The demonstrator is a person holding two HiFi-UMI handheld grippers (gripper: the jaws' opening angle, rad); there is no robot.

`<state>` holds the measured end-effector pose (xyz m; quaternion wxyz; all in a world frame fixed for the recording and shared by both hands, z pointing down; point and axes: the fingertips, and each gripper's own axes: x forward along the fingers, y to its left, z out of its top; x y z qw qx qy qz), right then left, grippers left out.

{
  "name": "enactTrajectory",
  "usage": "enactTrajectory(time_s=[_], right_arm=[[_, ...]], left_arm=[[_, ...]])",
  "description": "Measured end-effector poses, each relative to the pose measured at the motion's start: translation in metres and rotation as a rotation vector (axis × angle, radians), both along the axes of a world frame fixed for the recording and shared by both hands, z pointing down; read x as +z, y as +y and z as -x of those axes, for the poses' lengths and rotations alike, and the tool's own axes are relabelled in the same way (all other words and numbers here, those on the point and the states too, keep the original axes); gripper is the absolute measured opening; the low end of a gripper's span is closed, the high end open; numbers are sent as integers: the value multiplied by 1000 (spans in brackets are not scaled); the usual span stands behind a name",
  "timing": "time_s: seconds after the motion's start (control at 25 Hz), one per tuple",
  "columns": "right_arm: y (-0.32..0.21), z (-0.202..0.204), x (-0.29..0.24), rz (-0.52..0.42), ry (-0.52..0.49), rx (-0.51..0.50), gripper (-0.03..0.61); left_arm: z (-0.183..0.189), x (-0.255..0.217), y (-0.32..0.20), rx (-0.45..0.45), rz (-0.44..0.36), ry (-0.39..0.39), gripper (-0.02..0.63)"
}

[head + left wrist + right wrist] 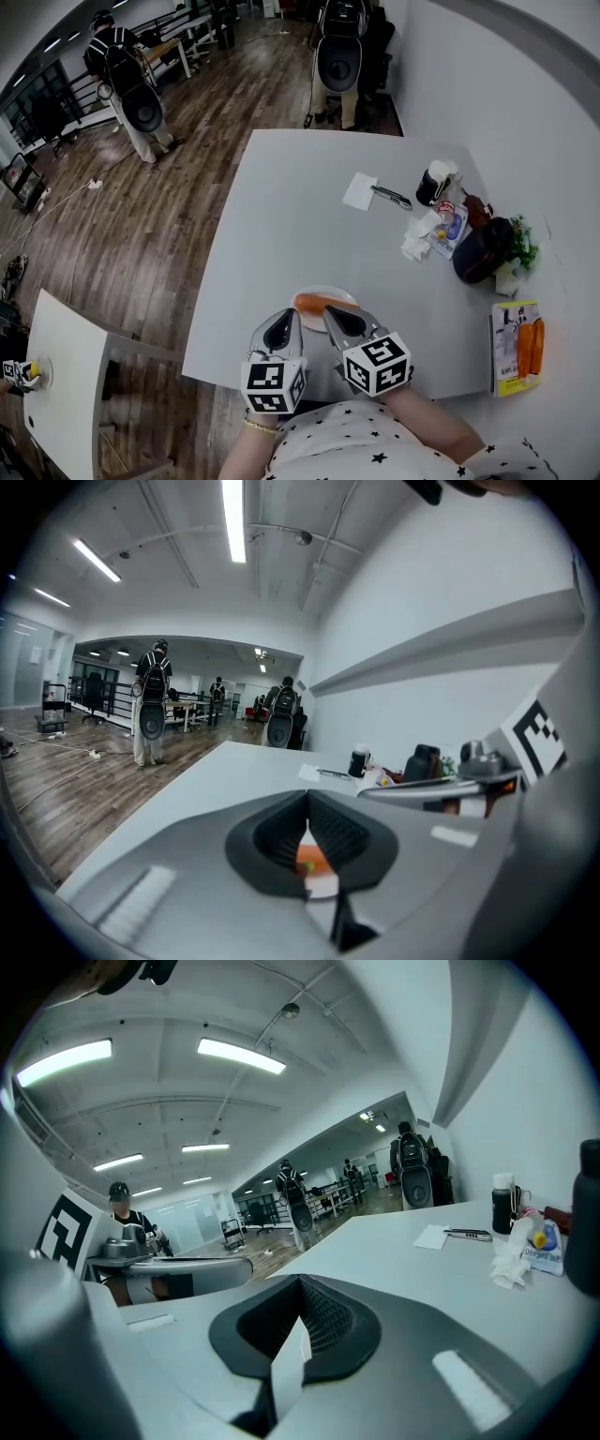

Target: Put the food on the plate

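Note:
A small white plate [309,292] sits near the table's front edge with an orange piece of food [319,303] lying on it. Both grippers hover side by side just in front of the plate, tips toward it. My left gripper [292,316] is shut; through the slit below its pads in the left gripper view I see the orange food [311,860] on the plate [324,886]. My right gripper [332,313] is shut with nothing held; in the right gripper view its pads [319,1321] meet over bare table.
At the back right lie a napkin [360,190], a dark utensil [392,197], a black cup [433,183], crumpled tissues [417,239], a black bowl [483,251] and greens [521,242]. A carrot package [518,347] lies at the right. People with backpacks [127,80] stand beyond the table.

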<state>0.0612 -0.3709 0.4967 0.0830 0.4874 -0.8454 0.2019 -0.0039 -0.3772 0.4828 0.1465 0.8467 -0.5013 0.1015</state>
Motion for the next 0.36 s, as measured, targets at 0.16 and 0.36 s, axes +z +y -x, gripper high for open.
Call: enactTrajectory(time_s=[0.16, 0.36], right_arm=[[1, 1, 0, -4, 3, 0, -2], [0, -1, 1, -5, -1, 1, -2]], left_arm=[[0, -1, 1, 3, -3, -3, 6], [-1, 0, 0, -1, -1, -5, 6]])
